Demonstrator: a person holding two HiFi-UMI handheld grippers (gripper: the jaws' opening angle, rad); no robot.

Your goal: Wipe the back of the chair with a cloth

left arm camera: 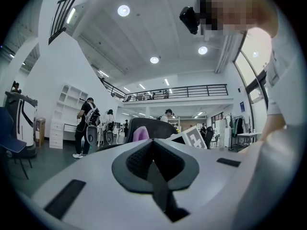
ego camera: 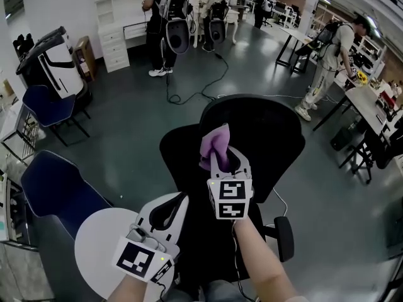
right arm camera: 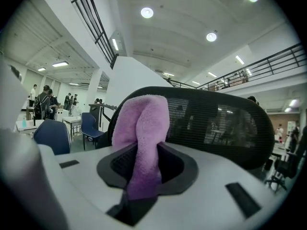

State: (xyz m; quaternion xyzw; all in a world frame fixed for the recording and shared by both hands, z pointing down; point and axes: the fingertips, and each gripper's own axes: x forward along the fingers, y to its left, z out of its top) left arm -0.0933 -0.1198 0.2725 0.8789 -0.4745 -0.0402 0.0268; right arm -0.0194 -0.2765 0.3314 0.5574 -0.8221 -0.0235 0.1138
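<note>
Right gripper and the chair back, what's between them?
The purple cloth, clamped in the right gripper, sticks up before the chair back; right gripper view.

The lower end of the purple fleece cloth (ego camera: pixel 214 145) is buried between the pads of the right gripper (ego camera: pixel 227 161), so its full length cannot be told. That gripper and the forearm (ego camera: pixel 261 257) behind it cover part of the black mesh office chair (ego camera: pixel 267 134). In the left gripper view only a tip of the cloth (left arm camera: pixel 140 134) clears the pale body of the left gripper (left arm camera: pixel 154 150). The round white table (ego camera: pixel 101 241) is cut off by the head view's bottom edge
</note>
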